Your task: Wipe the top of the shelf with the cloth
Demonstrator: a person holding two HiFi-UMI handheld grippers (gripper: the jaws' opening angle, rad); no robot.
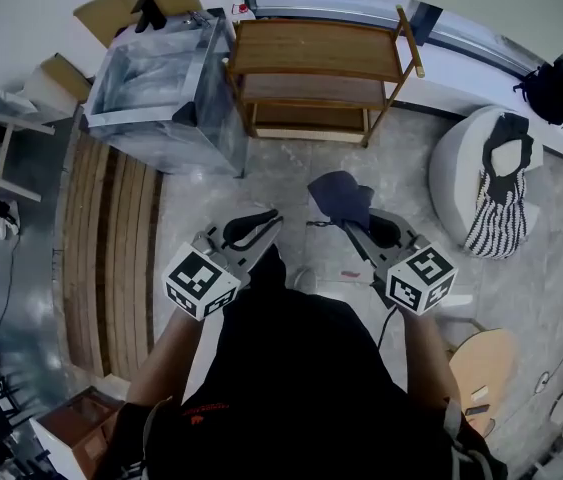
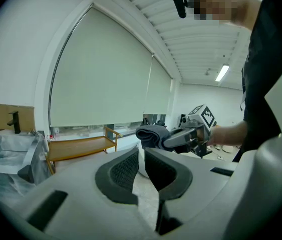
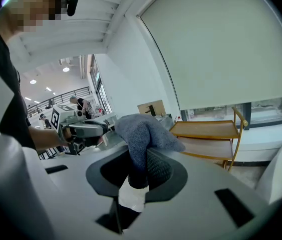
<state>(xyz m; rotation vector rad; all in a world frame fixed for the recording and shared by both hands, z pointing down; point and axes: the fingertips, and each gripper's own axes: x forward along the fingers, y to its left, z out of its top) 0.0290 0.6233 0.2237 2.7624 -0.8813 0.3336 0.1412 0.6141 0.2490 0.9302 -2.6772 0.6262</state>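
The cloth (image 1: 341, 196) sits bunched in the clamped jaws of the right gripper (image 1: 349, 220), held ready well short of the wooden shelf (image 1: 311, 48) whose top it is probably meant to wipe, while the left gripper (image 1: 264, 223) is empty beside it, jaws barely parted.

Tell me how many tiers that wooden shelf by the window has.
3. The top board, a middle board right under it, and a bottom board near the floor; the lower two are partly hidden by those above.
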